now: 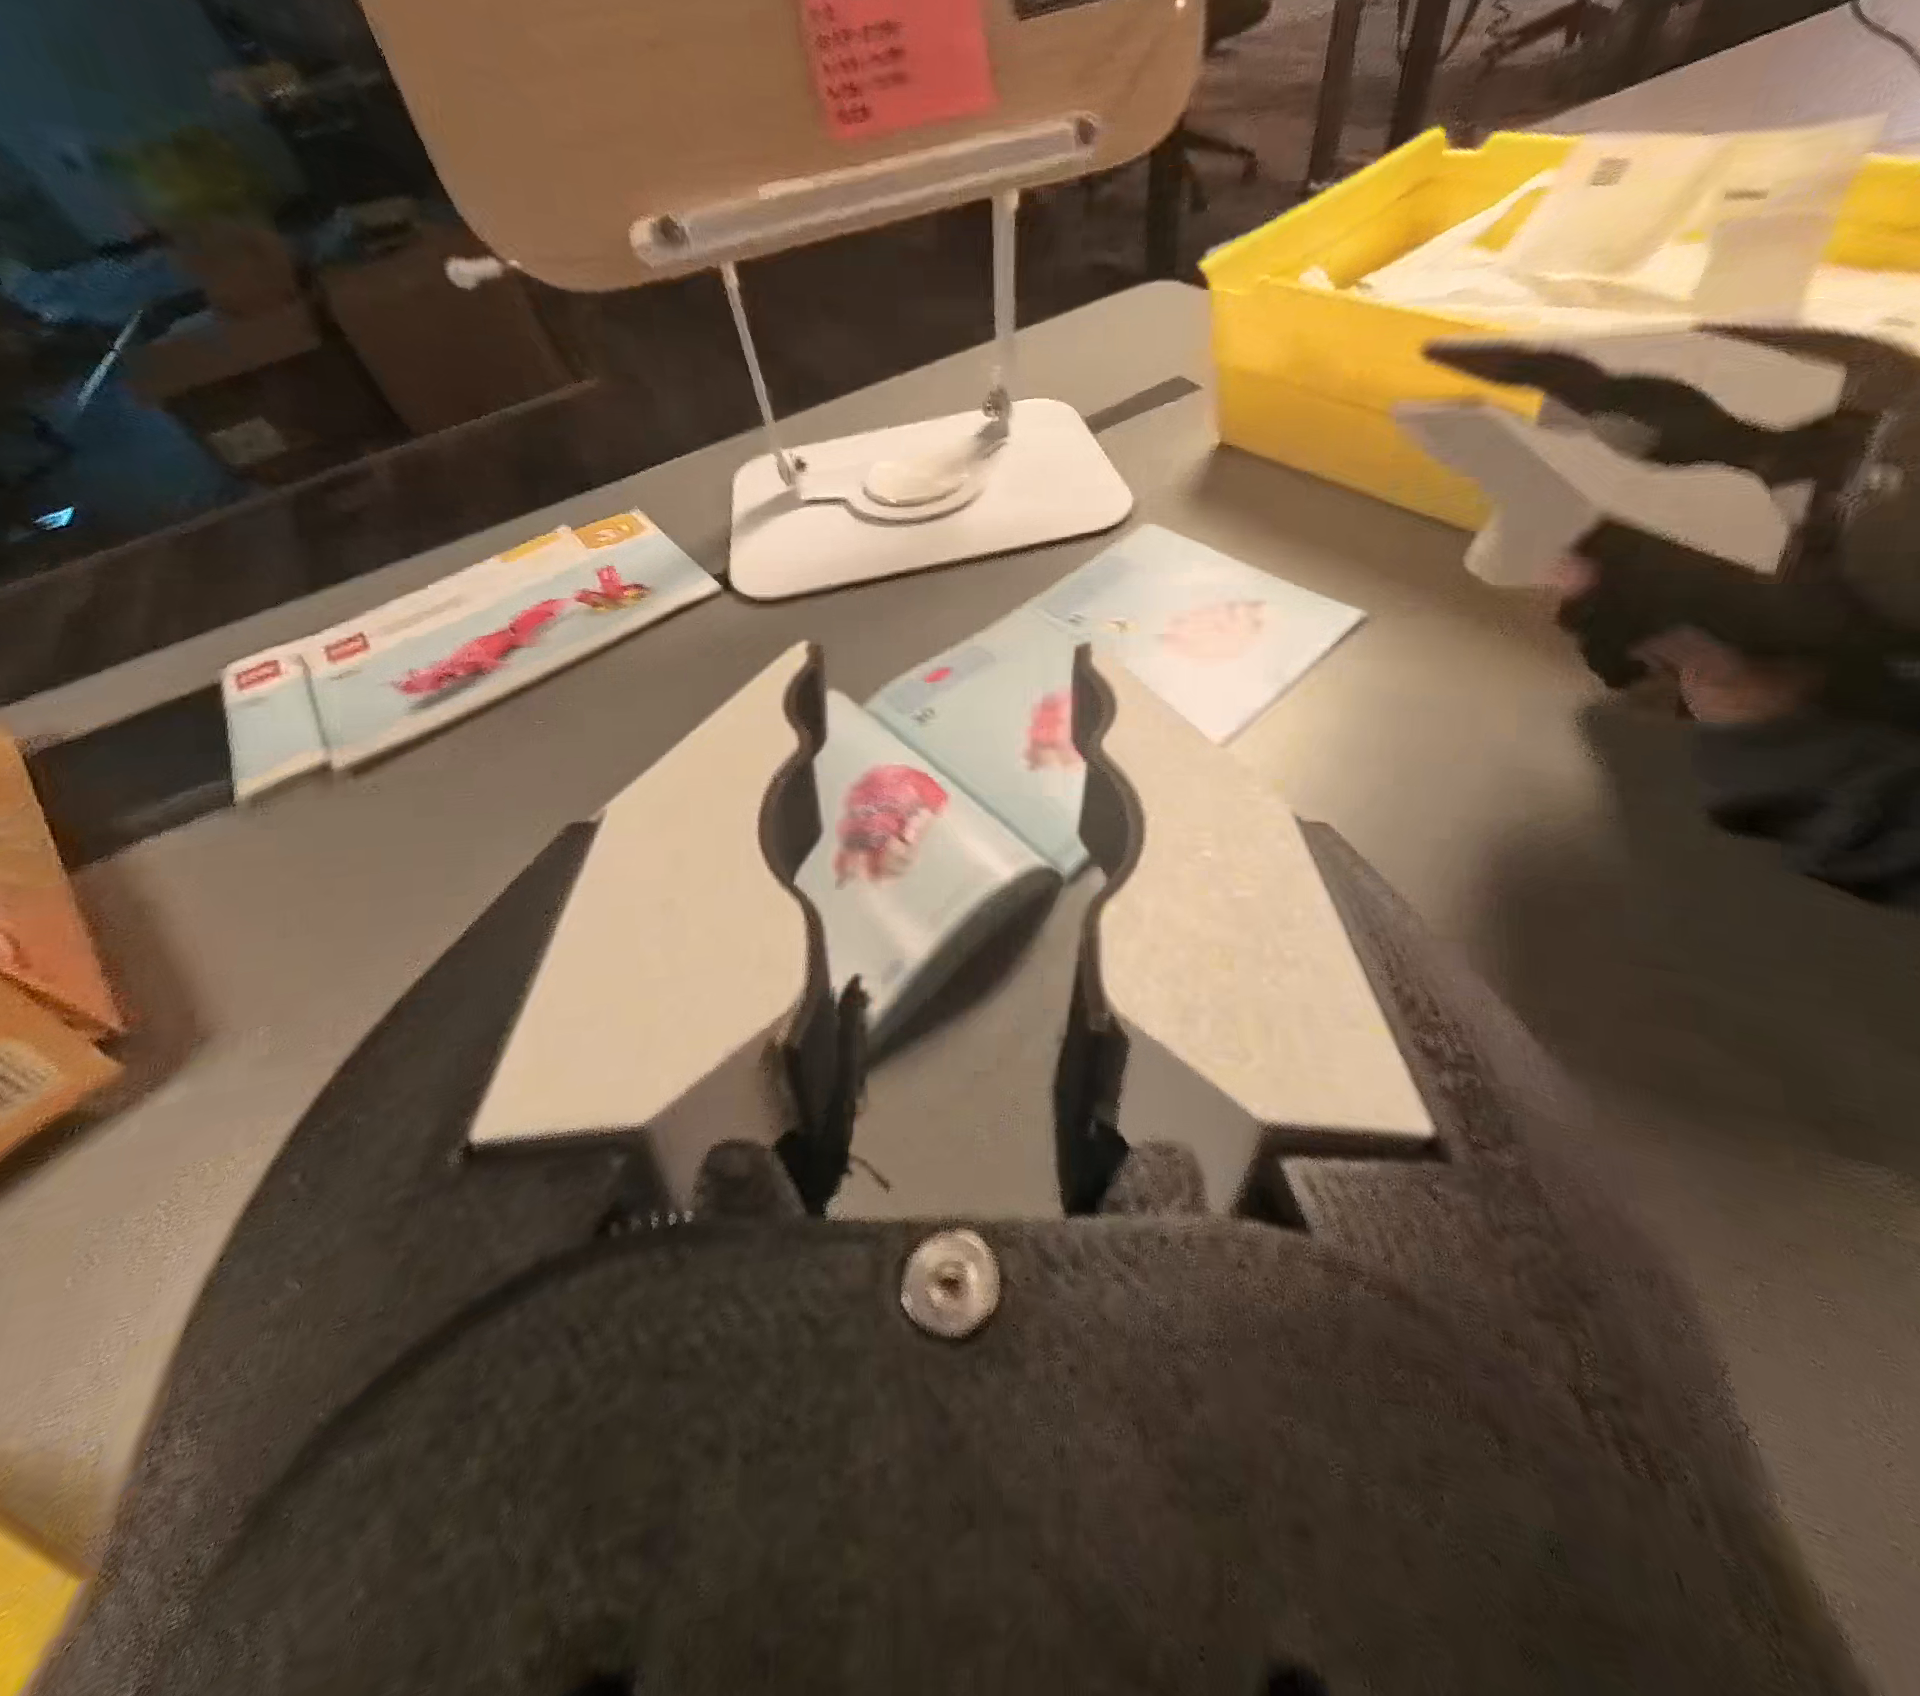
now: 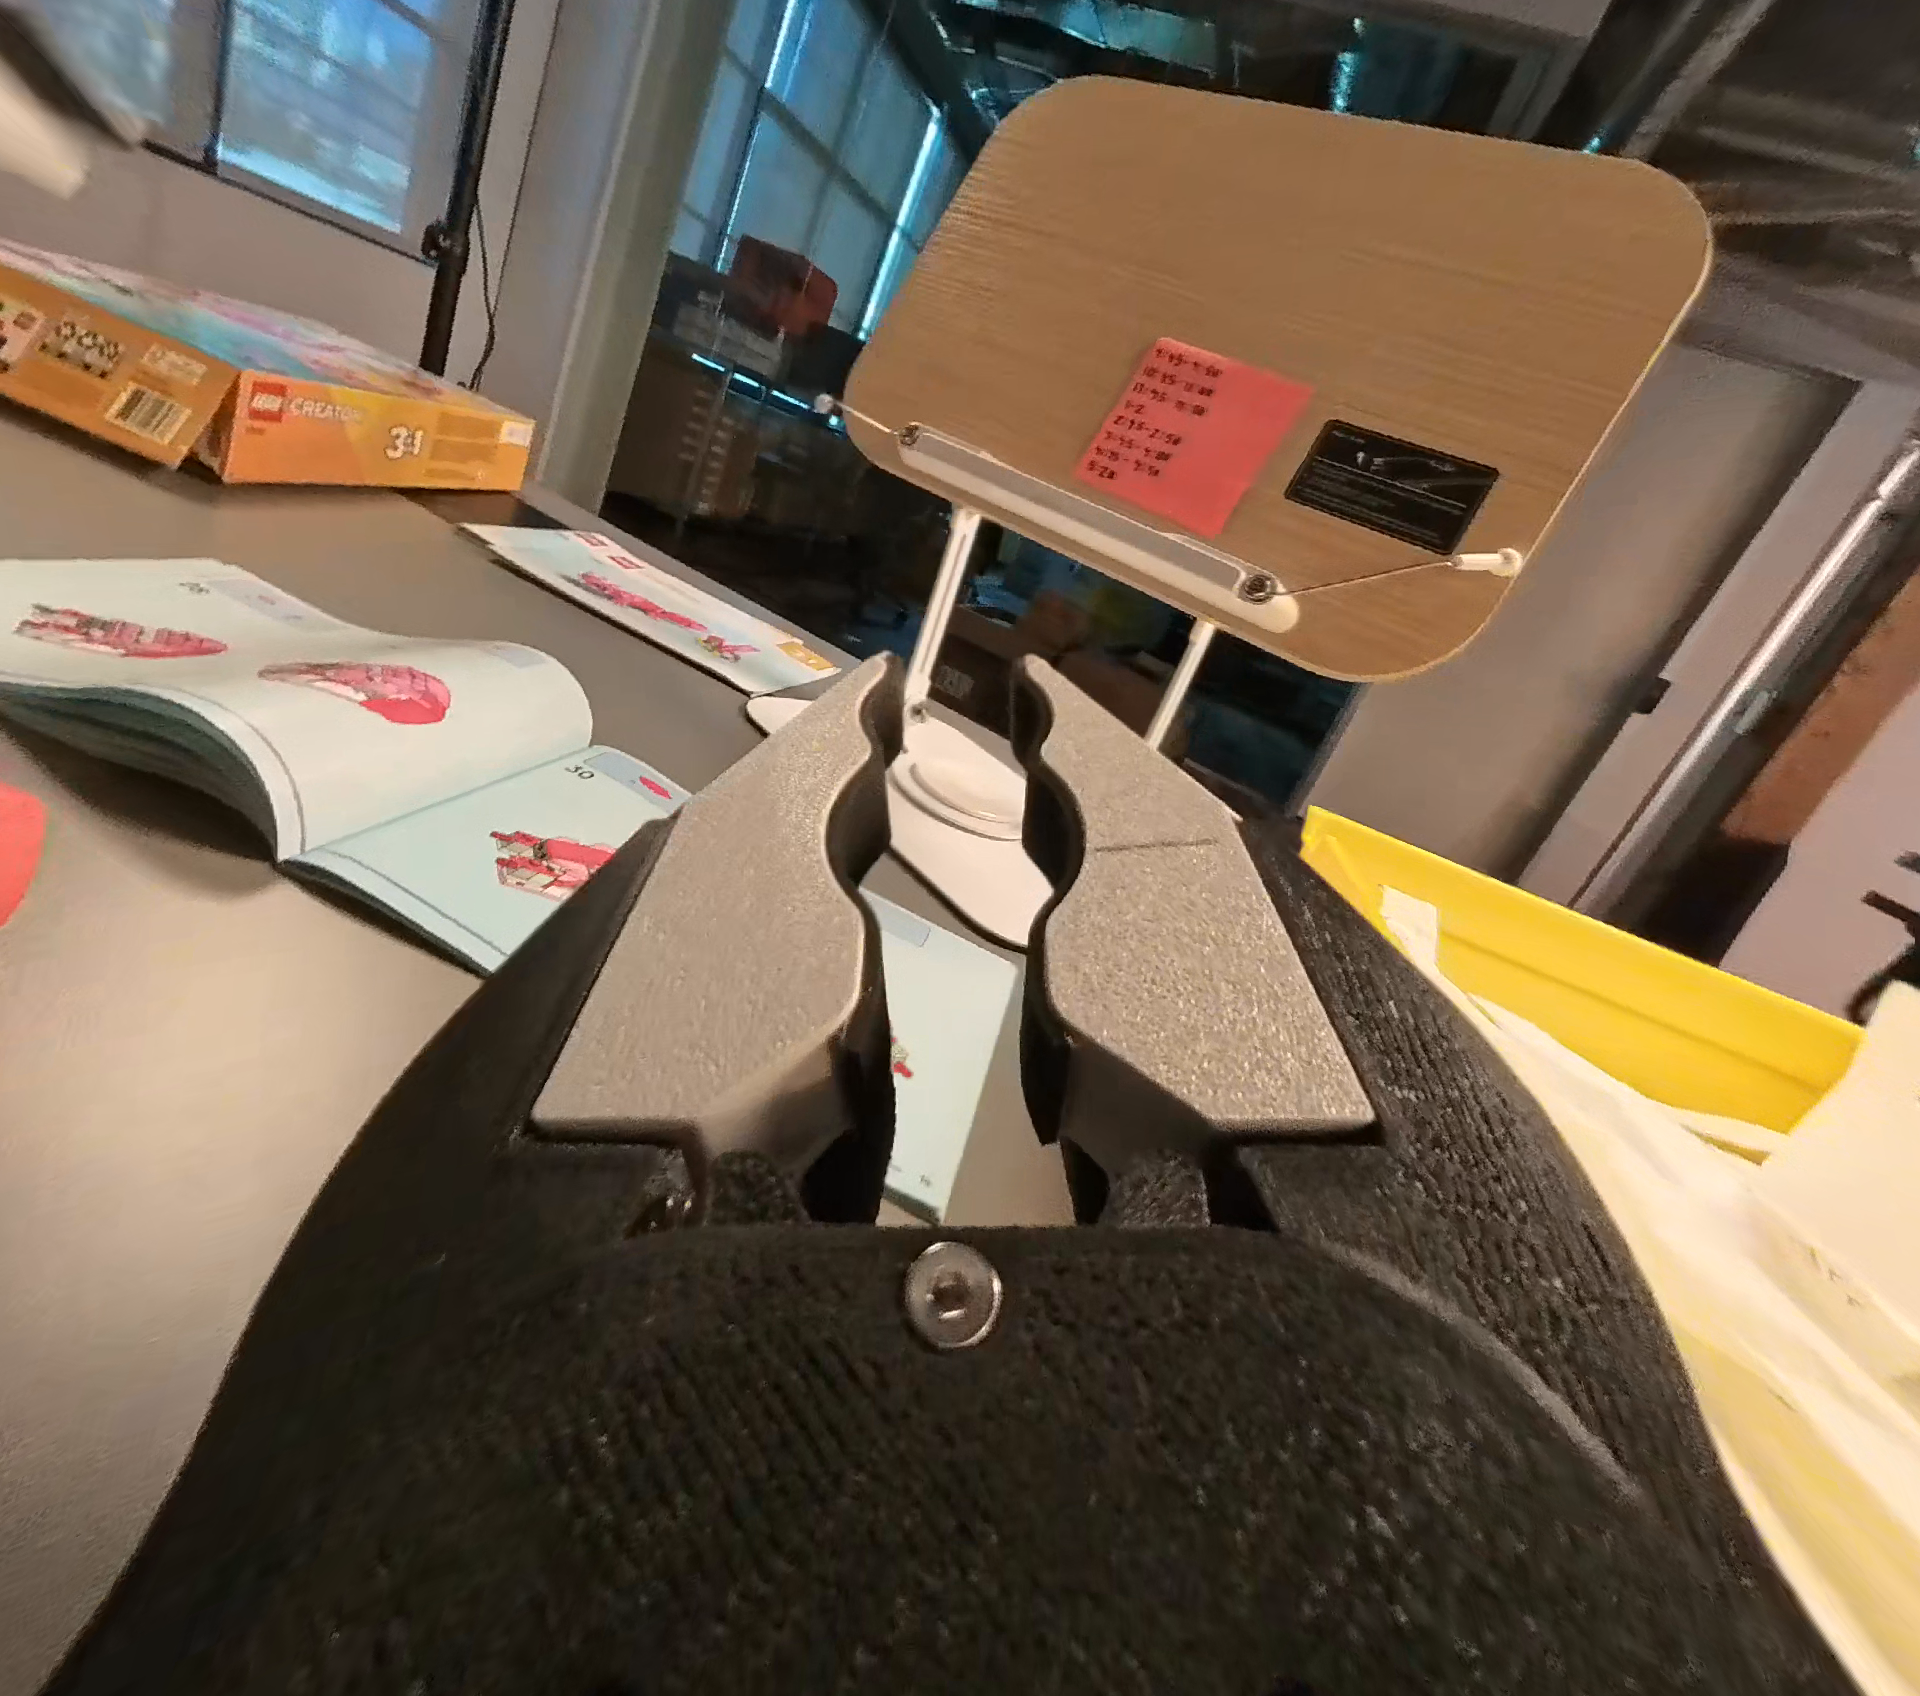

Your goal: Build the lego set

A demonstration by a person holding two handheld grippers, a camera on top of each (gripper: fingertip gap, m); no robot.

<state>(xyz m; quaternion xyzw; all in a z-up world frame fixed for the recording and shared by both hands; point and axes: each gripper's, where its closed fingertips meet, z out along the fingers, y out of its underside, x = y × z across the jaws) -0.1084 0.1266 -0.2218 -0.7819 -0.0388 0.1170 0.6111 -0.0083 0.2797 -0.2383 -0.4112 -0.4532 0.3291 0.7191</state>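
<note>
Left wrist view: my left claw (image 1: 940,690) hangs with jaws apart and bare over an open booklet (image 1: 904,825) on the grey table (image 1: 312,971), its spine running away toward the stand (image 1: 925,503). My right claw (image 2: 951,690), jaws narrowly apart and bare, points at that stand beside the yellow tray (image 2: 1558,950). Printed boxes (image 2: 260,410), a pink handwritten note (image 2: 1190,431) and a black label (image 2: 1387,483) carry writing.

Two claws (image 1: 940,680) (image 2: 951,690) are in view. On the tabletop (image 1: 416,898) lie one open booklet (image 1: 914,815), two closed booklets (image 1: 468,649) (overlapping), one loose sheet (image 1: 1216,628), one wooden book stand (image 2: 1278,358), one yellow tray (image 1: 1309,358) and two orange boxes (image 2: 364,431).
</note>
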